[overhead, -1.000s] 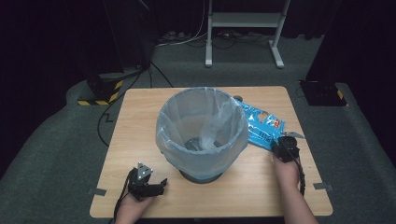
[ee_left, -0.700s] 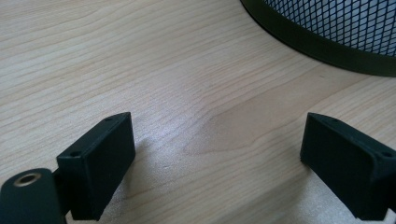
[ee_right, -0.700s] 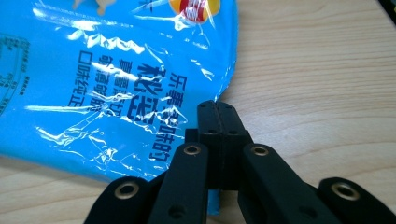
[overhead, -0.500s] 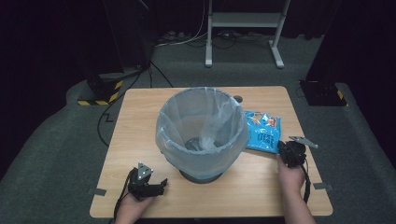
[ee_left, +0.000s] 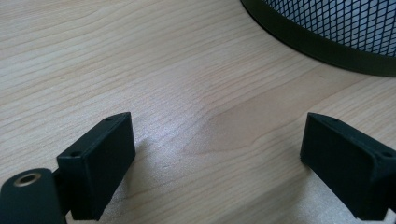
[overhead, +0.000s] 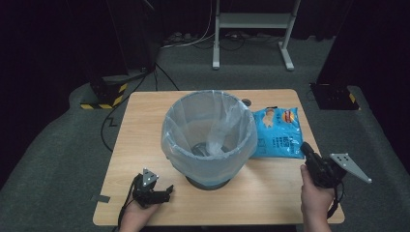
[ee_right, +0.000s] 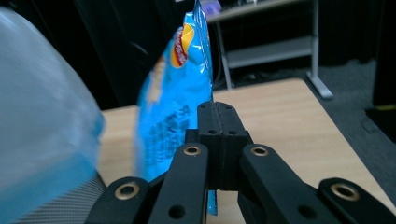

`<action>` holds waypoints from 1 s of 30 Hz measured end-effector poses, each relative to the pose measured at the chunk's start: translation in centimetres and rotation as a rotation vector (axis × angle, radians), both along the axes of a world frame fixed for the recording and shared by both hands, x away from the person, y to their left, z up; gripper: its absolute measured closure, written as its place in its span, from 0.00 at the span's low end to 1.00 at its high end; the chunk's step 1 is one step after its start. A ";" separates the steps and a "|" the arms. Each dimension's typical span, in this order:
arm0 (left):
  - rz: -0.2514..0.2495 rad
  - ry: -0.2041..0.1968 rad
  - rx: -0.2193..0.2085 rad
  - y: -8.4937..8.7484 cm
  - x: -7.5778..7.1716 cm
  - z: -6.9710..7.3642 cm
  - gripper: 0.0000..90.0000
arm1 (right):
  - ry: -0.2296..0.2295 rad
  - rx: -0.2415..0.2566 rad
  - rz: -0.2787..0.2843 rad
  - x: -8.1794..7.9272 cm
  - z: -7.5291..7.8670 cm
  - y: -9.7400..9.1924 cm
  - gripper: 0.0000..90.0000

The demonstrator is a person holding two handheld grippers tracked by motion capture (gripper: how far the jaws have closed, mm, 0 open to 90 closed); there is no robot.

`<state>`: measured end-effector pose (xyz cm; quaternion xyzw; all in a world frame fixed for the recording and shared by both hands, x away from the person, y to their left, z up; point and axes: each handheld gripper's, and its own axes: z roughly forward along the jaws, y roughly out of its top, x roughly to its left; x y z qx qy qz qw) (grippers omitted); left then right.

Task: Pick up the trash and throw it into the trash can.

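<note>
A blue chip bag [overhead: 278, 133] stands tilted up on its edge to the right of a mesh waste bin [overhead: 208, 137] lined with a clear plastic bag. My right gripper [overhead: 306, 148] is shut on the bag's near lower corner; in the right gripper view the closed jaws [ee_right: 217, 109] pinch the blue chip bag [ee_right: 173, 88], which rises in front of them. My left gripper [overhead: 166, 191] rests open on the table front left of the bin. In the left gripper view it [ee_left: 219, 154] holds nothing over bare wood.
The wooden table [overhead: 145, 111] has a cable hole [overhead: 247, 102] behind the bin. The bin's black base rim [ee_left: 322, 44] lies just ahead of the left jaws. A metal stand [overhead: 251, 21] and dark posts stand on the floor beyond the table.
The right gripper has closed on the chip bag and moved right and up, raising the bag from lying flat to standing on edge. The left gripper has stayed put.
</note>
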<state>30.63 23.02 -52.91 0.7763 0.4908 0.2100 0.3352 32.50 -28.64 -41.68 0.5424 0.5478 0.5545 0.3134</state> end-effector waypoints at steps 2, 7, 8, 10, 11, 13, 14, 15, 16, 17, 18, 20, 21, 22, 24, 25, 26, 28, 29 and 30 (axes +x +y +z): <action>0.000 0.000 0.000 0.0 0.0 0.0 0.11 | -0.029 0.011 0.008 -0.7 0.8 0.0 1.00; 0.000 0.000 0.000 0.0 0.0 0.0 0.11 | -0.083 0.020 0.019 -1.6 2.2 -0.1 1.00; 0.000 0.000 0.000 0.0 0.0 0.0 0.11 | -0.093 0.020 0.019 -1.8 2.5 -0.1 1.00; 0.000 0.000 0.000 0.0 0.0 0.0 0.11 | -0.116 0.015 0.021 -2.2 3.1 0.0 1.00; 0.000 0.000 0.000 0.0 0.0 0.0 0.11 | -0.125 0.015 0.024 -2.4 3.5 0.0 1.00; 0.000 0.000 0.000 0.0 0.0 0.0 0.11 | -0.161 0.013 0.029 -3.0 4.7 -0.1 1.00; 0.000 0.000 0.000 0.0 0.0 0.0 0.11 | -0.161 0.013 0.029 -3.0 4.7 -0.1 1.00; 0.000 0.000 0.000 0.0 0.0 0.0 0.11 | -0.184 0.012 0.036 -3.6 5.7 -0.1 1.00; 0.000 0.000 0.000 0.0 0.0 0.0 0.11 | -0.184 0.012 0.036 -3.6 5.7 -0.1 1.00; 0.000 0.000 0.000 0.0 0.0 0.0 0.11 | -0.198 0.010 0.039 -3.8 6.2 0.0 1.00; 0.000 0.000 0.000 0.0 0.0 0.0 0.11 | -0.210 0.012 0.045 -4.1 6.7 0.0 1.00; 0.000 0.000 0.000 0.0 0.0 0.0 0.11 | -0.233 0.013 0.058 -4.6 7.7 0.1 1.00; 0.000 0.000 0.000 0.0 0.0 0.0 0.11 | -0.247 0.014 0.062 -4.9 8.2 0.2 1.00; 0.000 0.000 -0.001 0.0 0.0 0.0 0.11 | -0.275 0.011 0.071 -5.4 9.1 0.5 1.00; 0.000 0.000 0.000 0.0 0.0 0.0 0.11 | -0.295 0.018 0.084 -5.9 9.8 0.8 1.00; 0.000 0.000 0.000 0.0 0.0 0.0 0.11 | -0.295 0.018 0.084 -5.9 9.8 0.8 1.00; 0.000 0.000 0.000 0.0 0.0 0.0 0.11 | -0.306 0.014 0.085 -6.0 10.1 1.0 1.00; 0.000 0.000 0.000 0.0 0.0 0.0 0.11 | -0.321 0.016 0.088 -6.2 10.6 1.4 1.00; 0.000 0.000 0.000 0.0 0.0 0.0 0.11 | -0.330 0.012 0.092 -6.1 10.9 1.7 1.00; 0.000 0.000 0.000 0.0 0.0 0.0 0.11 | -0.334 0.014 0.092 -6.1 11.0 1.9 1.00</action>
